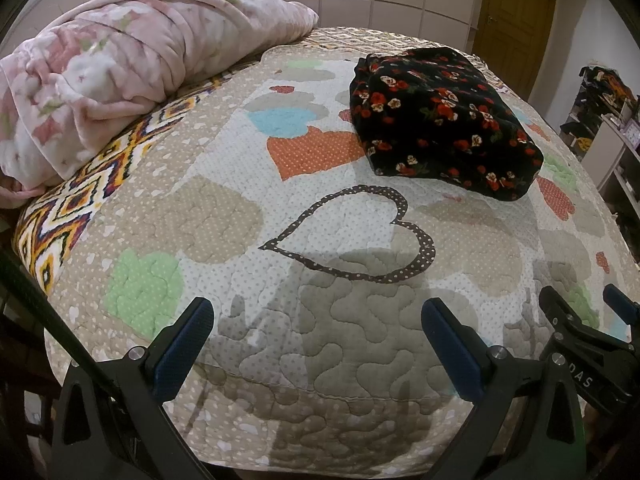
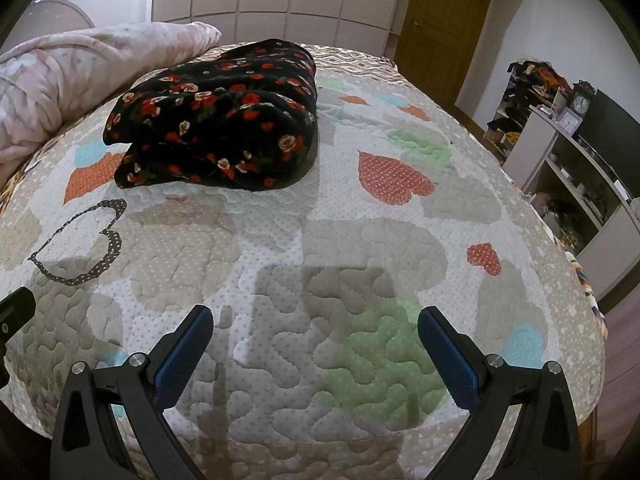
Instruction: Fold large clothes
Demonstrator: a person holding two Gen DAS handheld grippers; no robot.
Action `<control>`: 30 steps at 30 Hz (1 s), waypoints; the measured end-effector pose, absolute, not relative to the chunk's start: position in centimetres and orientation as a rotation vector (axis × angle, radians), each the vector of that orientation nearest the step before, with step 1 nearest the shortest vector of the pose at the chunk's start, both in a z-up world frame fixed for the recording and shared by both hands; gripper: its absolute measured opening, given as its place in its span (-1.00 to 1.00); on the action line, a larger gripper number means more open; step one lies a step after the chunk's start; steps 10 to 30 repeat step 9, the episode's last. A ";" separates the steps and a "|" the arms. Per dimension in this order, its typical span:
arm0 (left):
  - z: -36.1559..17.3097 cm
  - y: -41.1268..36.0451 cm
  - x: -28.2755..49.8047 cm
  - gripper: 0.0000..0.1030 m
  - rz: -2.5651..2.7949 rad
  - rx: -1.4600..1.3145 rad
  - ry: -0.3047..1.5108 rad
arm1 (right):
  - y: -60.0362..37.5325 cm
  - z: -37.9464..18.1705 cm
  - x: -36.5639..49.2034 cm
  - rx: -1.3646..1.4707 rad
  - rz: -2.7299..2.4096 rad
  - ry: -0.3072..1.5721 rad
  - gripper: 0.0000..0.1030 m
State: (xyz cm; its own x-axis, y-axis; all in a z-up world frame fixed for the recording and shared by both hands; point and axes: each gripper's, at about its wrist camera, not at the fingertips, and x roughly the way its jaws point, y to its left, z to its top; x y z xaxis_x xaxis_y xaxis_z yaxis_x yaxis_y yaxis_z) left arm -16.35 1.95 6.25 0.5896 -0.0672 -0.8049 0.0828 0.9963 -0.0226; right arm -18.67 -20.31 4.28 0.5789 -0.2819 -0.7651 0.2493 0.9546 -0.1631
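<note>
The black floral garment (image 2: 218, 120) lies in a thick folded bundle on the quilt (image 2: 360, 240), well ahead of both claws. The left gripper (image 1: 316, 344) and right gripper (image 2: 316, 350) hover wide open, empty. Folding looks finished; next probably means fetching another piece.

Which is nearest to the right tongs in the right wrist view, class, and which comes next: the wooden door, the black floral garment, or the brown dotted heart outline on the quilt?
1. Brown dotted heart outline: on the quilt, left of the open right tongs.
2. Black floral garment: folded, farther up the bed, left of centre.
3. Wooden door: beyond the bed, on the far wall.
</note>
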 end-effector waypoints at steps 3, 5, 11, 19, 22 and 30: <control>6.2 2.0 -16.4 1.00 -0.082 0.019 0.929 | -20.1 4.3 -18.6 -0.048 -0.307 0.901 1.00; 6.2 2.0 -16.3 1.00 -0.080 0.016 0.930 | -19.9 4.3 -18.6 -0.049 -0.306 0.903 1.00; 6.2 2.1 -16.2 1.00 -0.078 0.014 0.935 | -19.9 4.3 -18.6 -0.046 -0.309 0.907 1.00; 6.2 2.1 -16.2 1.00 -0.078 0.014 0.935 | -19.9 4.3 -18.6 -0.046 -0.309 0.907 1.00; 6.2 2.1 -16.2 1.00 -0.078 0.014 0.935 | -19.9 4.3 -18.6 -0.046 -0.309 0.907 1.00; 6.2 2.1 -16.2 1.00 -0.078 0.014 0.935 | -19.9 4.3 -18.6 -0.046 -0.309 0.907 1.00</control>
